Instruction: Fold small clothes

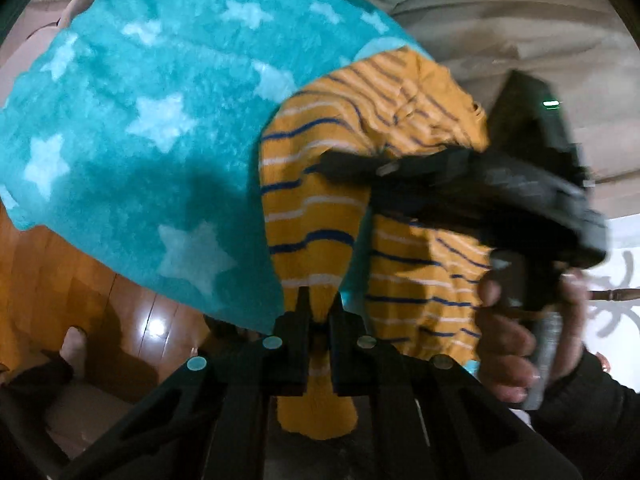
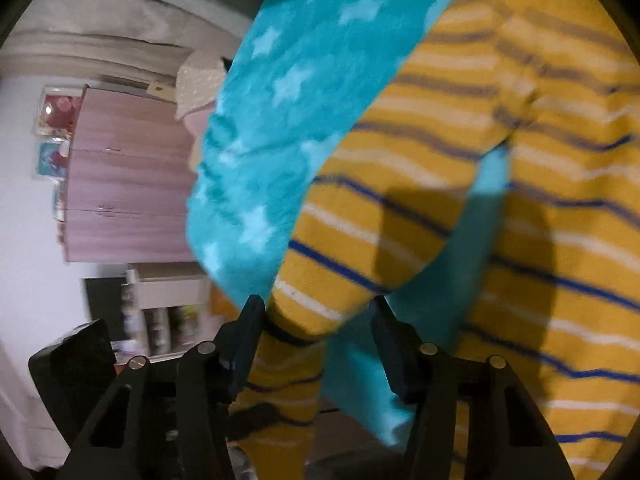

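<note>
Lying limp across the star blanket (image 1: 120,120), striped trousers (image 1: 312,208): soft, light, best taken at cuffs. Left gripper (image 1: 319,316) pinched one cuff; right gripper (image 2: 318,320) half-wide around another.

A glossy orange-brown wooden floor (image 1: 132,308) fills the lower left of the left wrist view, with a bright spot of light (image 1: 154,326) reflected on its planks; beige bedding (image 1: 520,28) lies rumpled at the upper right; in the right wrist view a pale pink wardrobe (image 2: 124,176) stands against a white wall (image 2: 24,220); colourful pictures (image 2: 56,114) hang beside it; a low white shelf unit (image 2: 168,312) sits below, its contents blurred.
</note>
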Demonstrator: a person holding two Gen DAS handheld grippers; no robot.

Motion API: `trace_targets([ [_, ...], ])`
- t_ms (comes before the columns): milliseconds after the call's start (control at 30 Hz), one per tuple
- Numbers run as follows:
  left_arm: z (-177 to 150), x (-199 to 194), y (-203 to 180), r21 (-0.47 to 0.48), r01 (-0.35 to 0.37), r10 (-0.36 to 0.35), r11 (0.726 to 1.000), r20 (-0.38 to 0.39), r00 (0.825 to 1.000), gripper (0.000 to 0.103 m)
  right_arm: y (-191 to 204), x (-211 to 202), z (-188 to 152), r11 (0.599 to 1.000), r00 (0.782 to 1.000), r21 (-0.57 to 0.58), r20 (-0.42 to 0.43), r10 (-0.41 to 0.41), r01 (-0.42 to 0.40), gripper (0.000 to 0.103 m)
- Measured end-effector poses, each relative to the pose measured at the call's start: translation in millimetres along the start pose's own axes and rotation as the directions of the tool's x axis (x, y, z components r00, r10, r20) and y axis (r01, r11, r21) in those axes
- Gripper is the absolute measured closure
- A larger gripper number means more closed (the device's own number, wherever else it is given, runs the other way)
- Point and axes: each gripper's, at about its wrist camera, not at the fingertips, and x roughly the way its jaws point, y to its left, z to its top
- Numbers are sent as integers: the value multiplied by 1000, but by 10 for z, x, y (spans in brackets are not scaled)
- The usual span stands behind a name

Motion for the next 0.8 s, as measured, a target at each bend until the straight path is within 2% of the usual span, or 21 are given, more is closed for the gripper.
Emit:
trace_targets([
  [67, -45, -115, -57, 23, 17, -18, 1000, 1, 1000, 96, 30, -9, 6, 1000, 1000, 14, -8, -21, 21, 75],
  [133, -13, -189, -143, 51, 45, -44, 998, -5, 999, 96, 78, -160, 13, 1000, 1000, 20, 18, 6, -6, 90],
  [167, -9, -235, -225, 73, 63, -63, 995, -5, 998, 96, 127, -274, 20, 1000, 999, 5, 37, -1, 1, 93],
  [267, 73, -356, -561, 152, 124, -124, 981, -11, 992, 96, 256, -628, 49, 1000, 997, -25, 75, 2, 0, 95],
  [367, 164, -475, -1068, 281, 190, -190, 941, -28, 981, 96, 396, -1119, 102, 994, 993, -81, 100, -67, 75, 95],
  [433, 231, -460, -1504, 380, 237, -231, 894, -61, 971, 96, 464, -1436, 130, 985, 985, -114, 130, -112, 128, 95],
  [533, 270, -303, -1997, 503, 255, -237, 826, -102, 966, 96, 469, -1842, 100, 956, 963, -168, 159, -216, 242, 95],
  [600, 256, -47, -2245, 564, 278, -230, 777, -157, 960, 96, 274, -1996, 25, 946, 957, -171, 143, -251, 273, 95],
  [667, 227, 295, -2406, 591, 304, -216, 747, -216, 952, 96, -78, -2040, -68, 944, 950, -133, 121, -288, 303, 95],
  [700, 211, 538, -2460, 594, 316, -205, 739, -249, 947, 96, -251, -2028, -102, 947, 950, -106, 109, -291, 302, 94],
  [800, 181, 1267, -2450, 587, 284, -107, 758, -318, 942, 91, -934, -1864, -291, 954, 951, 3, 80, -298, 299, 93],
])
